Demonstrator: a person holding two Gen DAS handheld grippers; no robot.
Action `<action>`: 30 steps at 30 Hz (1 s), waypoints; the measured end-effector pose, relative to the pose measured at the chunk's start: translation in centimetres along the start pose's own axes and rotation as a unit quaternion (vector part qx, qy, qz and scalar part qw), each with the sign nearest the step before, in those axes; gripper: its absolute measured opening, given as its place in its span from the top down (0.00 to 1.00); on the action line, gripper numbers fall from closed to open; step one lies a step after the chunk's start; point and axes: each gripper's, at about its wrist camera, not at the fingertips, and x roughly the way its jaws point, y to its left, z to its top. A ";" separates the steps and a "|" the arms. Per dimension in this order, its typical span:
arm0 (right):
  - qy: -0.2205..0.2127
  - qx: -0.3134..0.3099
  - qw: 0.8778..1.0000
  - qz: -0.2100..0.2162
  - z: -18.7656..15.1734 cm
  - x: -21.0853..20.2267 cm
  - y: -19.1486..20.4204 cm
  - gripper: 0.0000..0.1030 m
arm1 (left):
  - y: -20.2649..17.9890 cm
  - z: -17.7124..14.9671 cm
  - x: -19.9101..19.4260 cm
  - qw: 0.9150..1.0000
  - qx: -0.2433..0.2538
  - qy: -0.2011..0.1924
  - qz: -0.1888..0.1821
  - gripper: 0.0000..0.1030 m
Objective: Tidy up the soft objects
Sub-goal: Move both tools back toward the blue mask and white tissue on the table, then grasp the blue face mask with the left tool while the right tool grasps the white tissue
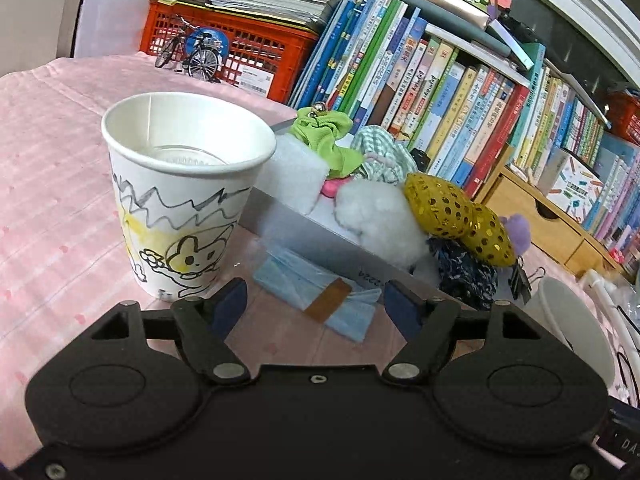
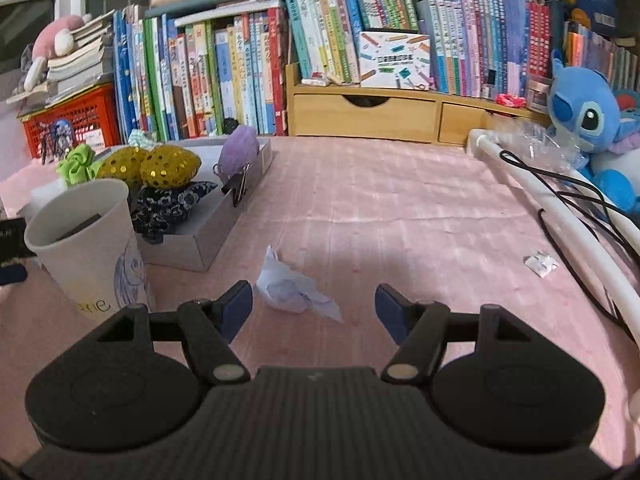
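Observation:
A grey cardboard box (image 1: 320, 240) holds soft things: a green scrunchie (image 1: 324, 136), a white foam block (image 1: 296, 176), white fluff (image 1: 372, 212), gold sequined cushions (image 1: 440, 204) and a dark floral cloth (image 1: 468, 276). In front of it a blue face mask (image 1: 320, 292) lies flat on the pink cloth. My left gripper (image 1: 315, 290) is open just short of the mask, touching nothing. A drawn-on paper cup (image 1: 184, 196) stands to its left. In the right wrist view a crumpled white tissue (image 2: 292, 292) lies just ahead of my right gripper (image 2: 312, 294), which is open and empty.
A second paper cup (image 2: 88, 248) stands beside the box (image 2: 208, 236), which has a binder clip (image 2: 240, 188) on its wall. Books, a red crate (image 1: 240, 52) and wooden drawers (image 2: 360, 112) line the back. At the right are a white tube (image 2: 560, 216), black cables and a blue plush (image 2: 588, 128).

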 end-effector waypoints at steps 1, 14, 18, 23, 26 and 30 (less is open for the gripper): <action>0.001 -0.004 1.000 0.001 0.0 0.2 0.0 0.23 | -0.1 -0.1 0.0 1.000 0.001 -0.002 0.002 0.29; 0.005 -0.024 1.000 0.006 0.0 1.0 0.6 0.23 | -0.9 -1.0 -0.7 0.999 0.034 -0.001 0.012 0.33; 0.007 -0.021 1.000 0.008 -0.1 1.3 0.8 0.23 | -1.6 -1.3 -0.4 0.998 0.046 -0.008 0.032 0.32; 0.009 -0.020 1.000 0.008 -0.1 1.8 1.0 0.23 | -2.3 -1.3 -0.1 0.997 0.059 -0.007 0.048 0.33; 0.013 -0.016 1.000 0.013 -0.1 2.1 1.2 0.23 | -2.7 -1.4 0.1 0.996 0.071 -0.004 0.057 0.33; 0.016 -0.015 1.000 0.016 -0.1 2.5 1.5 0.24 | -2.8 -1.3 0.3 0.995 0.077 -0.004 0.063 0.45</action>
